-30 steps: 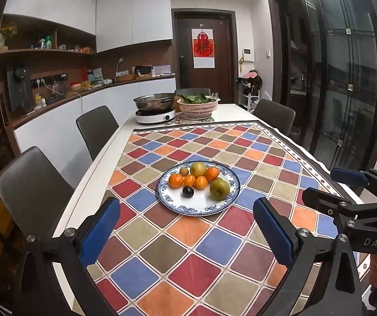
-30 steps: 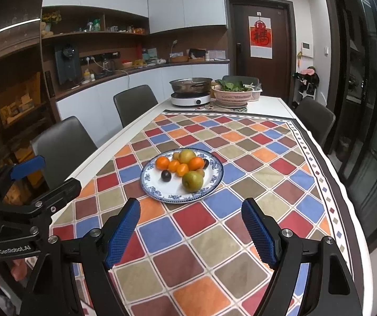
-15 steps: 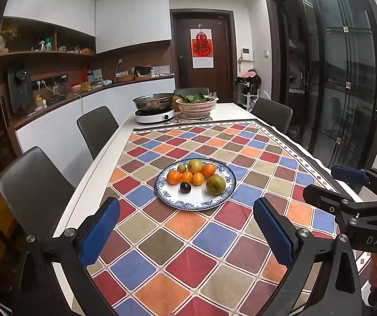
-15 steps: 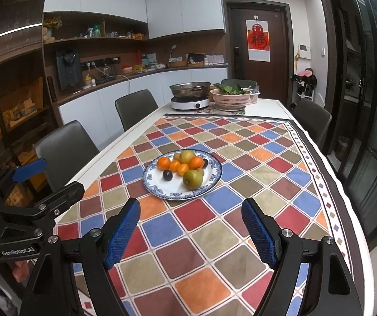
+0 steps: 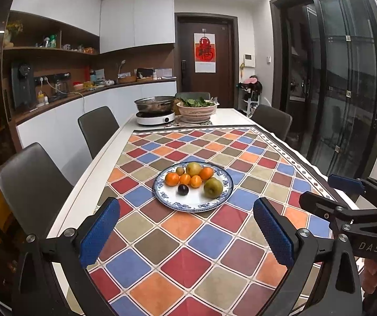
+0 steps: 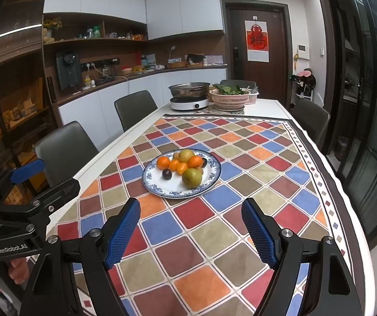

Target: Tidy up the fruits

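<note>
1. Left hand-held gripper [image 5: 185, 233]: jaws wide apart, holding nothing, above the desk [image 5: 96, 184].
2. Right hand-held gripper [image 6: 191, 230]: likewise wide, nothing held.
3. Fruits [image 5: 193, 177] piled on plate [image 5: 193, 205], well ahead of both.

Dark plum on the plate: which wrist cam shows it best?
Left wrist view. The dark plum sits unoccluded on bare white plate, near frame centre, apart from the oranges. The right wrist view also shows it whole, but it sits close against an orange there.
</note>
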The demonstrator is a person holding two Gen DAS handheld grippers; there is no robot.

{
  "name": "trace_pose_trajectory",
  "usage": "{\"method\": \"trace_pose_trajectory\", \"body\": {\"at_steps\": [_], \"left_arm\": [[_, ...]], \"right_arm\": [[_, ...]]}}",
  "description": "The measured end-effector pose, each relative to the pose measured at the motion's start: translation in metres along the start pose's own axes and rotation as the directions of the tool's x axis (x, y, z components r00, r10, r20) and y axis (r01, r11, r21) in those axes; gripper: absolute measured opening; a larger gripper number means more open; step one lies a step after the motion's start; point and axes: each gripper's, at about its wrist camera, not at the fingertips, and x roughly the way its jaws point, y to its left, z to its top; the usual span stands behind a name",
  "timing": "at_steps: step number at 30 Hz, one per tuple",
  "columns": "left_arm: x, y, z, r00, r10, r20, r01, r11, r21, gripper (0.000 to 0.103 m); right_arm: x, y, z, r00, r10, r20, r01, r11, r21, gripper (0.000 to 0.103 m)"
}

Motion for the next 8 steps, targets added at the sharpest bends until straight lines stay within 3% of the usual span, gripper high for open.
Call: {"method": "trace_pose_trajectory", "body": {"at_steps": [8], "left_arm": [[0.0010, 0.0016, -0.0009, 1.000, 0.003, -0.011, -0.003, 1.000, 0.000, 0.103]], "right_arm": [[-0.0020, 0.0004, -0.0011, 1.000, 0.000, -0.005, 0.000, 1.000, 0.006, 0.079]]}}
